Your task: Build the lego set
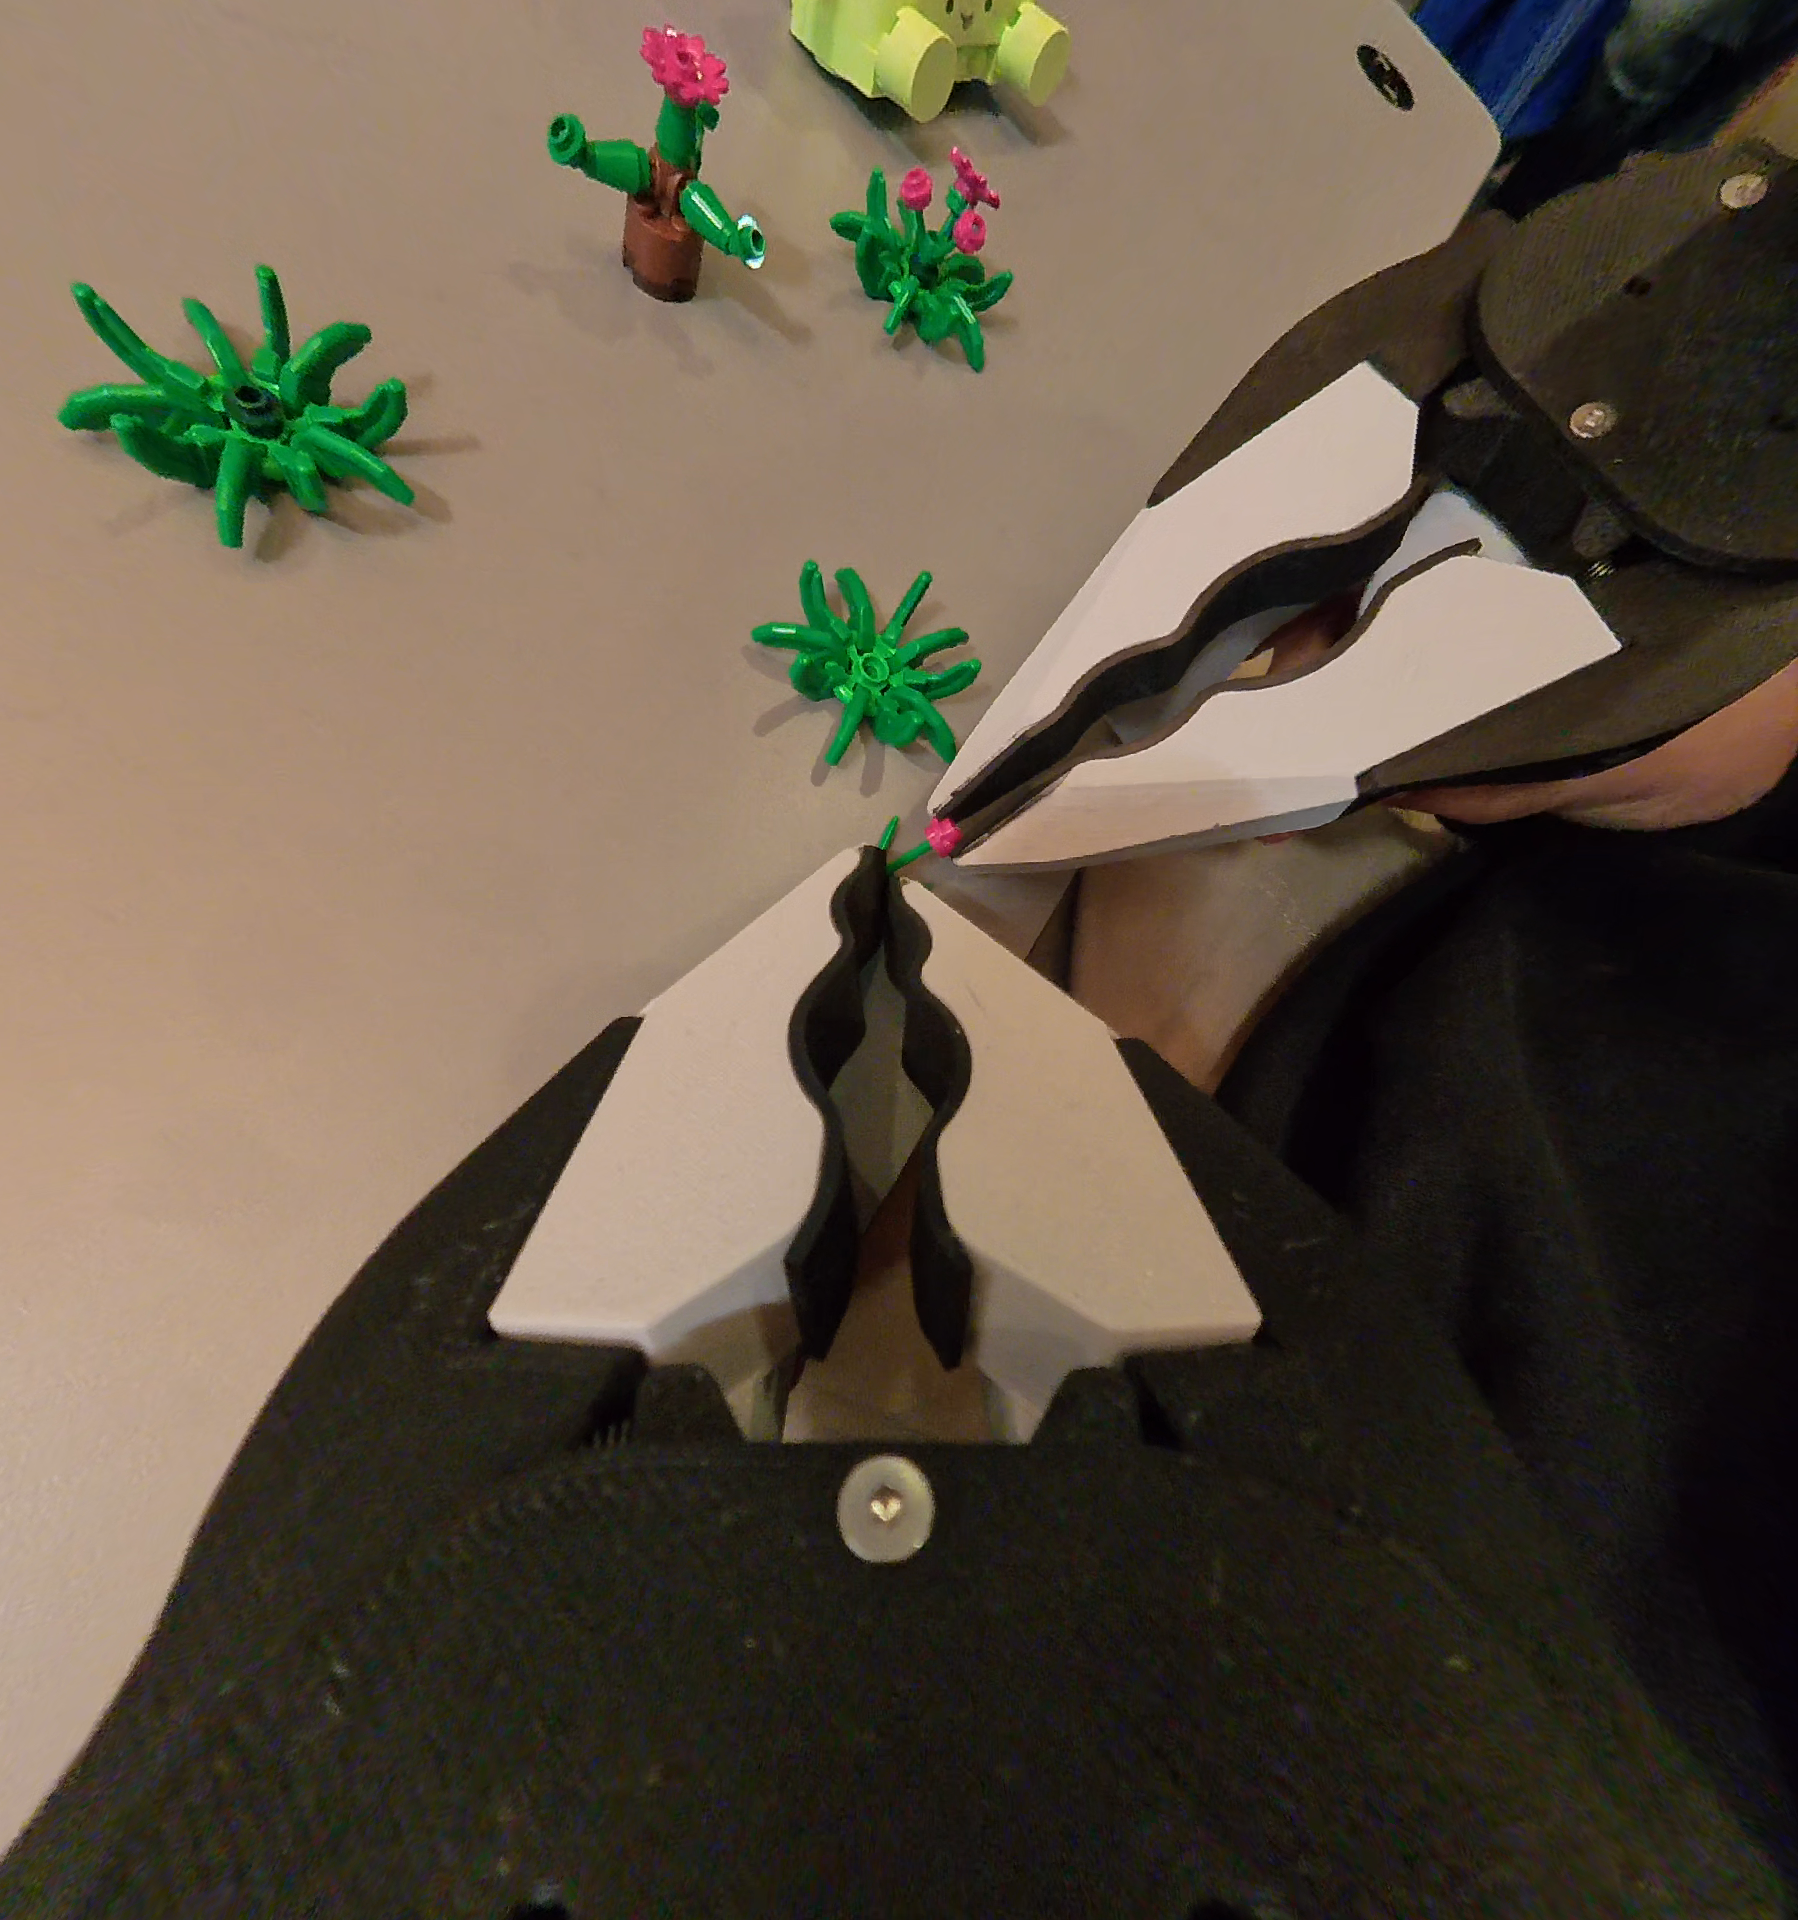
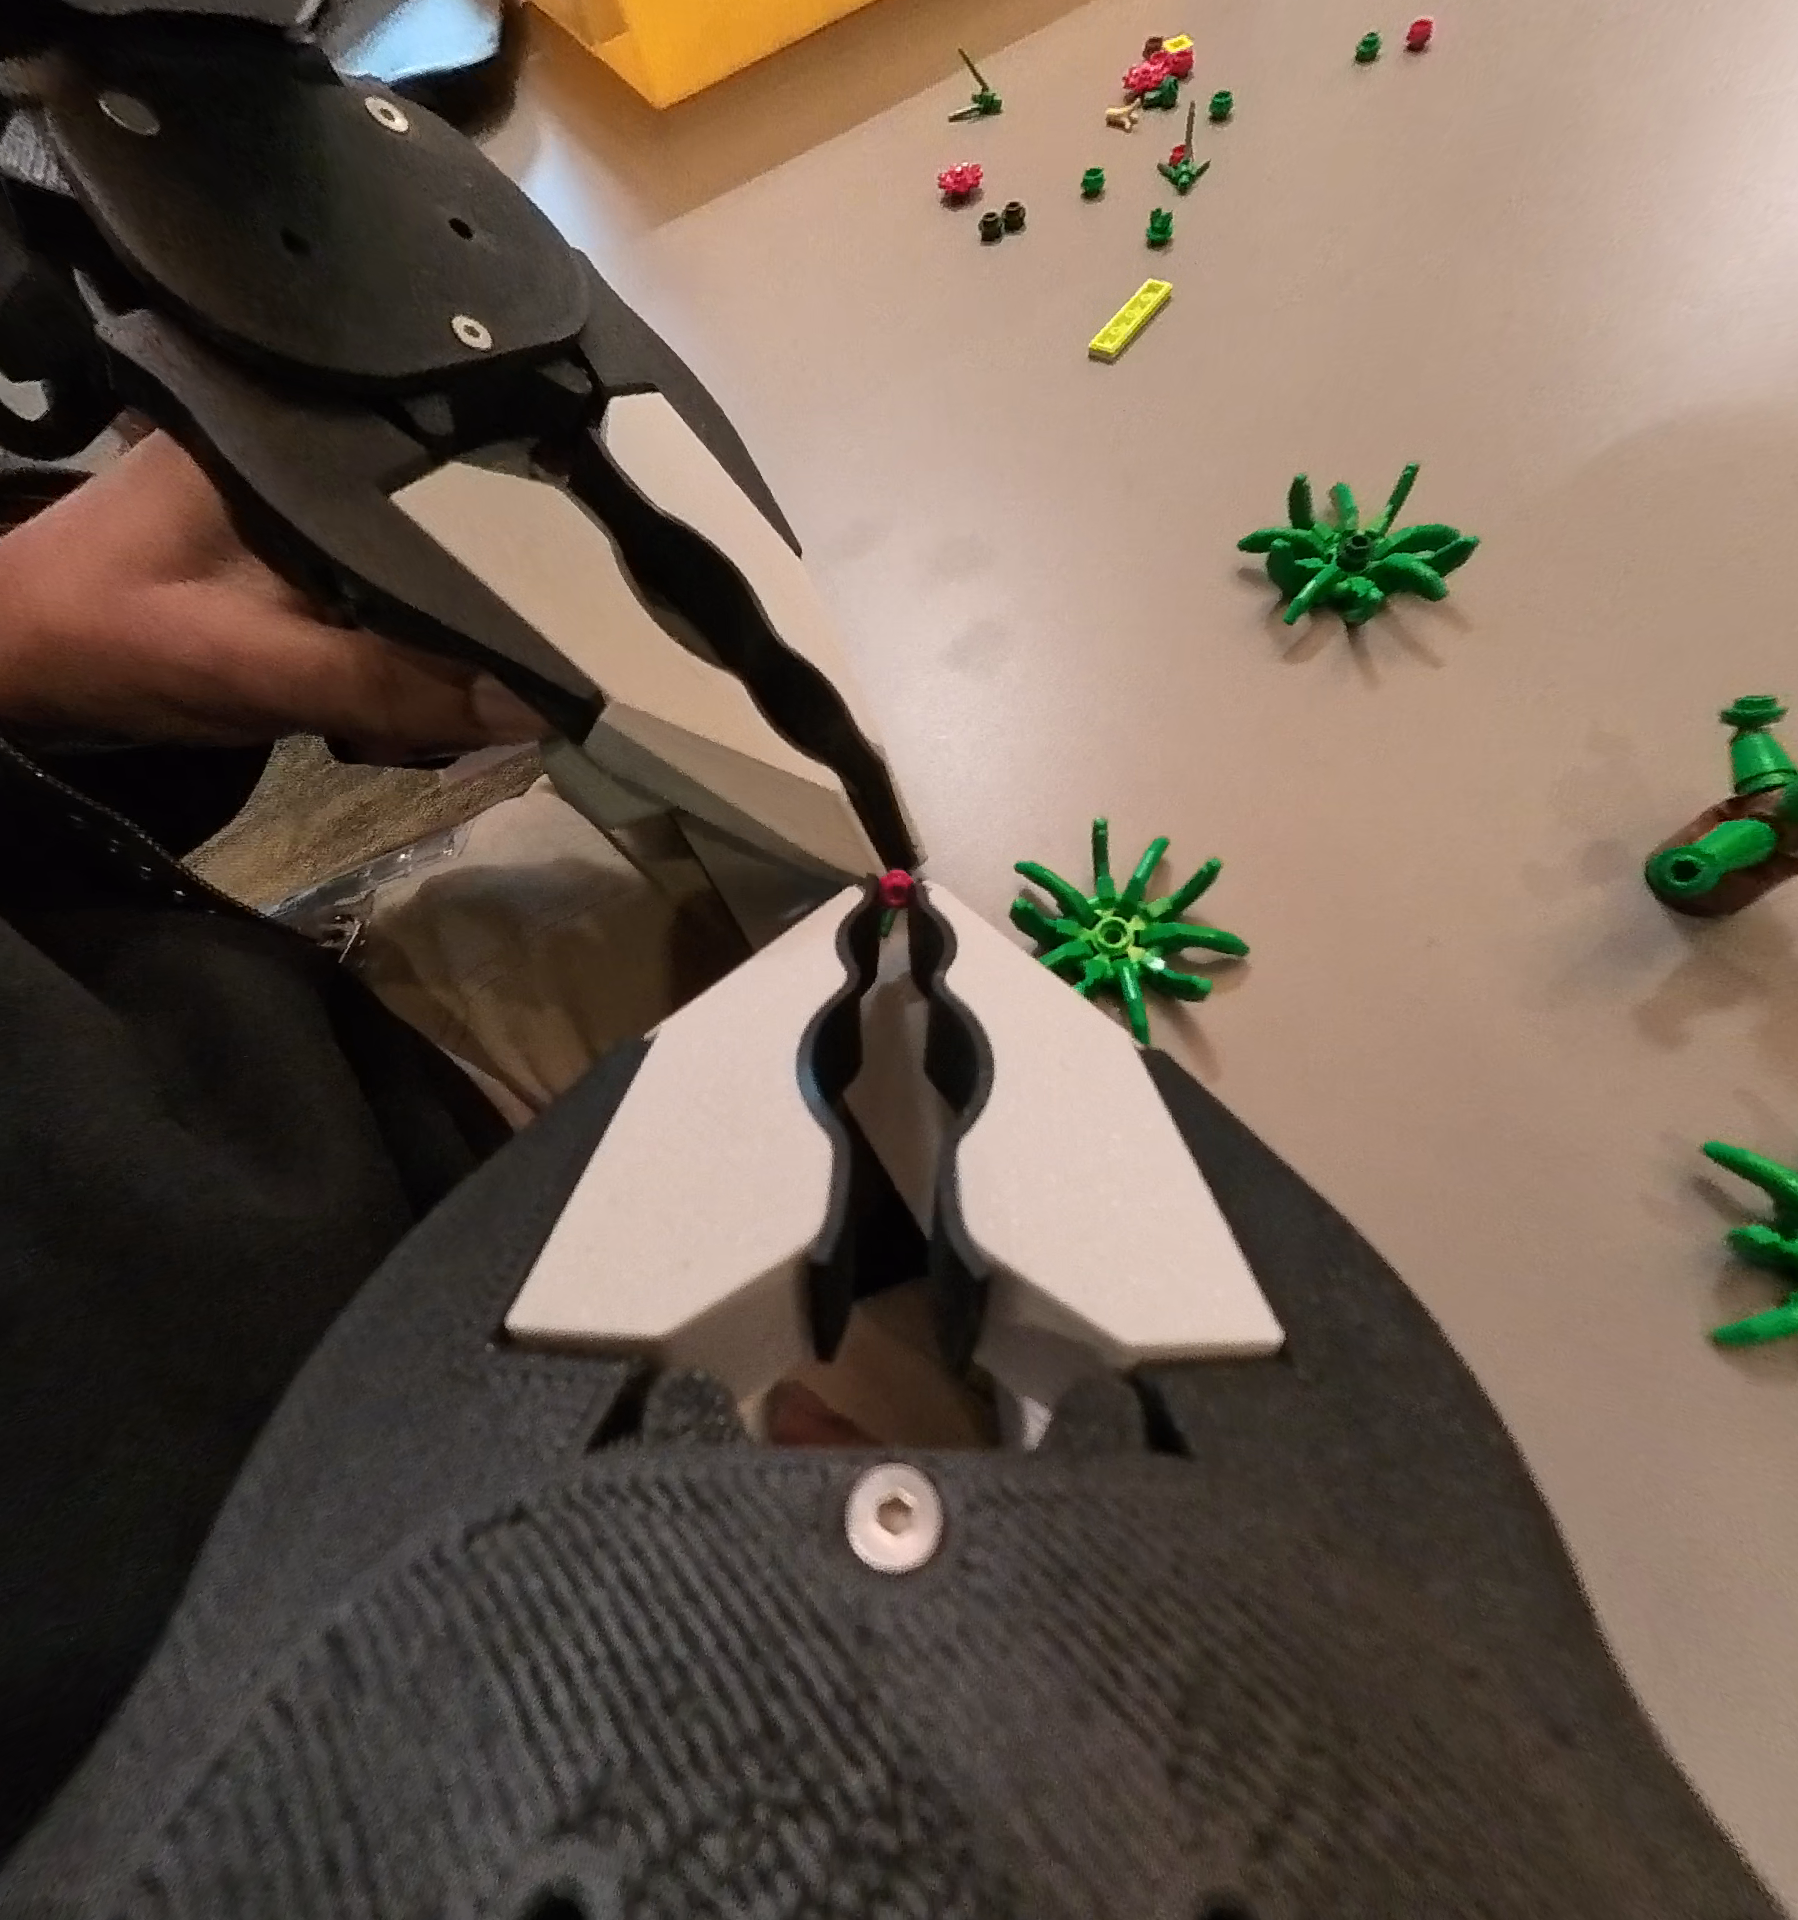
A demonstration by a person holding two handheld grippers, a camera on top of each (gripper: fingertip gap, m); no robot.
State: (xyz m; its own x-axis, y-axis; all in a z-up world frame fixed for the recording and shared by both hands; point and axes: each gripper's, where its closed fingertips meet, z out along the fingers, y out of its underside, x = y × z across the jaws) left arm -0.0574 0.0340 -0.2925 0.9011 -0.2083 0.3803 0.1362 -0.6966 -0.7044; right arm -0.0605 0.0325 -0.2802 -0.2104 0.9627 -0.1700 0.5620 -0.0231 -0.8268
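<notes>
Both jaws closed on flower stem [image 1: 907, 854] over beige table [image 1: 251, 831] with plants.

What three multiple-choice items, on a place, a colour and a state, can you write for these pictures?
1. Where does the yellow plate lie? A on the table; B in a gripper; C on a plant.
2. What colour is the bud? A white; B pink; C blue.
3. How is the right gripper? A wide open; B shut on the bud; C out of view.
A: it lies flat on the table. B: it shows pink at the tips. B: its tips pinch the bud, whose stem the left gripper holds.
</notes>
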